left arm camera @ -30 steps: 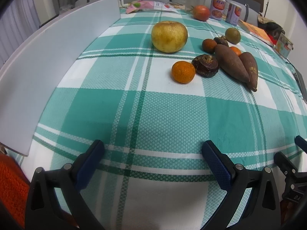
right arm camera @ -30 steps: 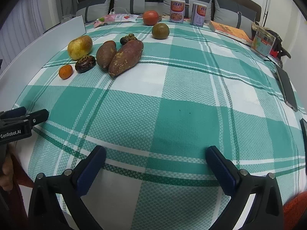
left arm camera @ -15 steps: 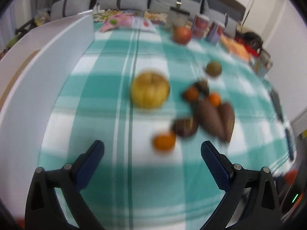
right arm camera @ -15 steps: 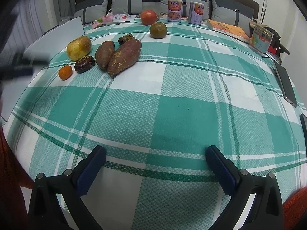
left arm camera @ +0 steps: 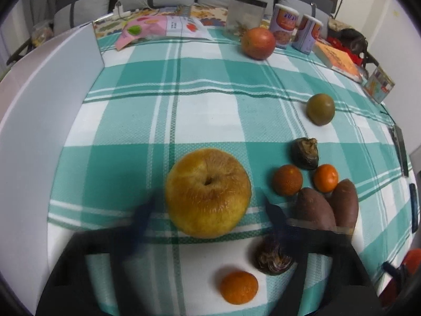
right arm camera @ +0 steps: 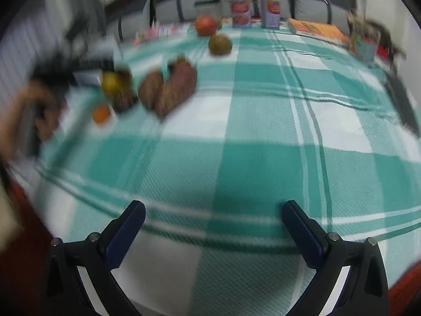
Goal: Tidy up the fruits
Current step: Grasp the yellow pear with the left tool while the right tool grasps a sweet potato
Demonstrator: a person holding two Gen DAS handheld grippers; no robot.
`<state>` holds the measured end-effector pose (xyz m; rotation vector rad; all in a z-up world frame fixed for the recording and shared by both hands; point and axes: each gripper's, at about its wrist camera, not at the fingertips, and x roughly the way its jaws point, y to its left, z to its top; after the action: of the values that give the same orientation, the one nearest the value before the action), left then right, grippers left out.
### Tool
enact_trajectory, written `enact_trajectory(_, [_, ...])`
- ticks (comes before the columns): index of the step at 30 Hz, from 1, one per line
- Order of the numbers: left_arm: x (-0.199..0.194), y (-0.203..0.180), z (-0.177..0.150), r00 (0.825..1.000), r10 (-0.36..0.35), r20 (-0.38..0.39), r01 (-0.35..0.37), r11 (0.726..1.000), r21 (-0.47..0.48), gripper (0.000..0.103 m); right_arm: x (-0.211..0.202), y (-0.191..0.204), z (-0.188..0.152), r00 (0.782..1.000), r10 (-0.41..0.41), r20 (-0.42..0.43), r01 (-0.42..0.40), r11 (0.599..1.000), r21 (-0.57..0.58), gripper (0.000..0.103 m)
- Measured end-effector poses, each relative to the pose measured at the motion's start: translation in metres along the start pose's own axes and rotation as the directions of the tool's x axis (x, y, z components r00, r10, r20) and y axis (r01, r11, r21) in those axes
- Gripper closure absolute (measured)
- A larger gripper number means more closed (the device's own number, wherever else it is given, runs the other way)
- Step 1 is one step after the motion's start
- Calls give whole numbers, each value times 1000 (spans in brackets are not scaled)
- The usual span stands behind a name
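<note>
In the left wrist view a big yellow pear (left arm camera: 208,193) lies on the green checked cloth. My left gripper (left arm camera: 210,210) is open, blurred, with its fingers either side of the pear, not closed on it. Around it lie three small oranges (left arm camera: 286,179), (left arm camera: 325,178), (left arm camera: 239,287), two dark husked fruits (left arm camera: 305,153), (left arm camera: 273,260), two sweet potatoes (left arm camera: 315,210), a green-brown fruit (left arm camera: 320,109) and a red apple (left arm camera: 258,43). My right gripper (right arm camera: 213,221) is open and empty over bare cloth; the pear (right arm camera: 110,83) shows far left in its blurred view.
A white board (left arm camera: 39,121) stands along the table's left side. Two cans (left arm camera: 284,25), a glass jar (left arm camera: 246,13), a pink packet (left arm camera: 158,27) and a book (left arm camera: 339,62) sit at the far edge. A phone (left arm camera: 401,150) lies at the right.
My left gripper has risen and moved forward over the fruit, so its fingers now flank the yellow pear. My right gripper has shifted slightly; its view is now blurred.
</note>
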<state>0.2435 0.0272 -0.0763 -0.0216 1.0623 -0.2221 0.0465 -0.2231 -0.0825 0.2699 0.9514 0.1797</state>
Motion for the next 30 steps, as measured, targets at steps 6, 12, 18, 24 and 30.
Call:
enact_trajectory(6, [-16,16,-21,1000,-16,7,16,1000,-6,37,47,-4,83,959,280,-46,-263,936,234,42])
enact_trajectory(12, [-47,47,-60,999,-23,-27,22,999,-39,37,112,23,115,959,226,-170,-169,941,295,57])
enact_trajectory(18, [-68,55,-101,999,-34,-12,34,999,2,37,111,20,118,942,235,-240,-156,939,308,63])
enact_trajectory(24, [-72,55,-109,999,-40,8,40,999,22,33,67,23,101,934,134,-332,-93,986,137,63])
enact_trajectory(30, [-69,54,-105,999,-37,26,37,999,14,36,77,13,79,933,72,-353,-34,993,112,62])
